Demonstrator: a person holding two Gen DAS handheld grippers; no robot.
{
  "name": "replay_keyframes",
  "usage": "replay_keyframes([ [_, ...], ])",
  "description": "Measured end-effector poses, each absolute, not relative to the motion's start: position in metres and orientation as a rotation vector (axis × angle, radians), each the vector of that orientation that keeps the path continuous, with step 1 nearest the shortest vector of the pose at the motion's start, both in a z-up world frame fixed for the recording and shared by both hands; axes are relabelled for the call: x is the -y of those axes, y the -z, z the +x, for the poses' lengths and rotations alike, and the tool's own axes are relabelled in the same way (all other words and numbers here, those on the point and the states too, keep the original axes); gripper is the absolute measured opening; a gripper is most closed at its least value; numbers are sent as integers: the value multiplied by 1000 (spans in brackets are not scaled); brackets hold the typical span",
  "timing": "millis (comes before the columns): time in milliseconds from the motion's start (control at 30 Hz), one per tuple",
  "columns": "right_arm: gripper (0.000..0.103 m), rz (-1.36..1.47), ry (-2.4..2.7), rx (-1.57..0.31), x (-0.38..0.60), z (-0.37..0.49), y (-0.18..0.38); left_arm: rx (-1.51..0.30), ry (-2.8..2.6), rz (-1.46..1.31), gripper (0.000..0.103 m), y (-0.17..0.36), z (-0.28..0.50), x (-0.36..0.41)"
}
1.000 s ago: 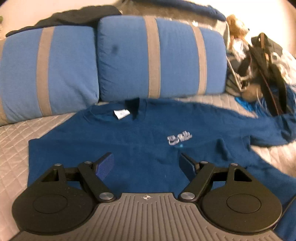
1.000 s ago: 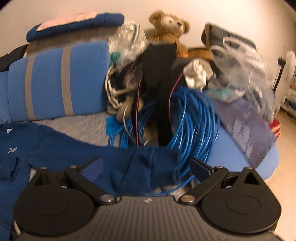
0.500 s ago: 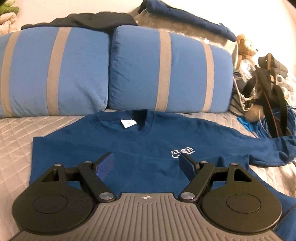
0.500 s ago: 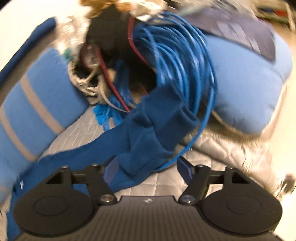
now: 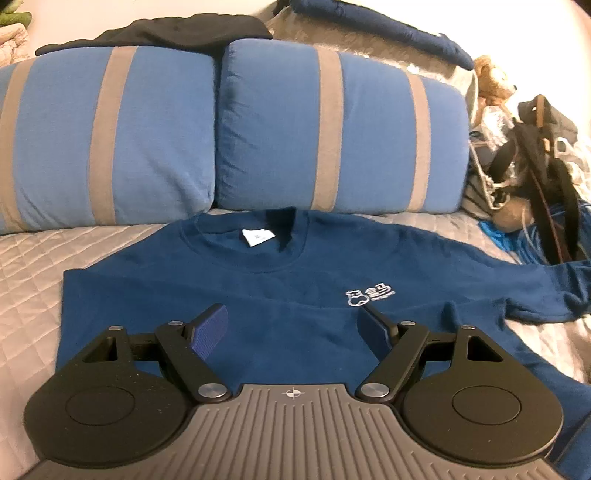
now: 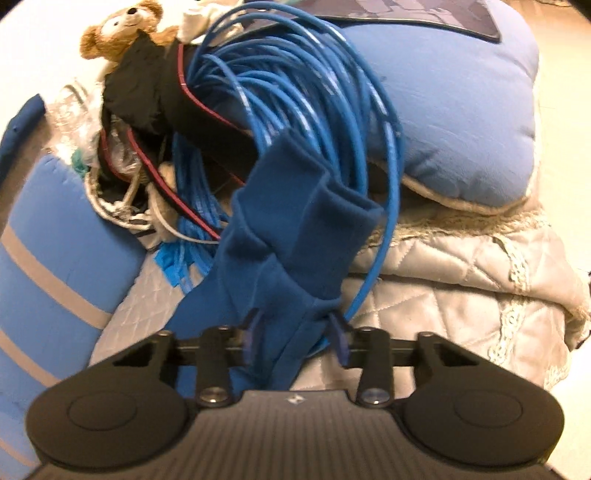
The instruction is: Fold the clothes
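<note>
Since half a second ago the right gripper [image 6: 293, 338] has pushed forward onto the sleeve [image 6: 295, 236], and its jaws have narrowed from wide apart to pinching that blue cloth between them. The left gripper [image 5: 291, 328] has barely shifted; its jaws stand wide open above the chest of the blue sweatshirt [image 5: 280, 295], touching nothing that can be seen.

Only the left wrist view shows the whole garment: it lies flat and face up on the quilted bed [image 5: 29, 266], collar toward the two striped pillows [image 5: 332, 133] at the far side, white logo [image 5: 369, 293] just beyond the right-hand jaw, one sleeve running off to the right. Only the right wrist view shows that sleeve's end, its cuff draped up against a coil of blue cable [image 6: 295, 96], with a teddy bear [image 6: 122, 29] at the far left and a blue cushion [image 6: 454, 110] at the right.
</note>
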State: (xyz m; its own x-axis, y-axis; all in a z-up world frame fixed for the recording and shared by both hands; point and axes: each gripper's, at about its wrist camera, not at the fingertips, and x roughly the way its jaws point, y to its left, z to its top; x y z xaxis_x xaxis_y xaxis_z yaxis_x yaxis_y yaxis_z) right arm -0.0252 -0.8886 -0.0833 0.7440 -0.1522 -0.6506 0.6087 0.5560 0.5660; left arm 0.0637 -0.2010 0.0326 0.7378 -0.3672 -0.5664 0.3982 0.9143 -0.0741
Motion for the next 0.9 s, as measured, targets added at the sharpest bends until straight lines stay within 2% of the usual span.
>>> replay_keyframes([
  [67,18,863,501,-583,887,-24,83,-622,414,60,77,-31,65,202],
  [167,10,804,510,-578,882,-25,79,-614,418,73,77,-31,63,204],
  [567,8,259,346,-516,822,-6,12,-566,469,287,77,-50,43,242],
  [900,7,90,175,-499,762,5,-20,-622,562,290,77,-70,49,284],
])
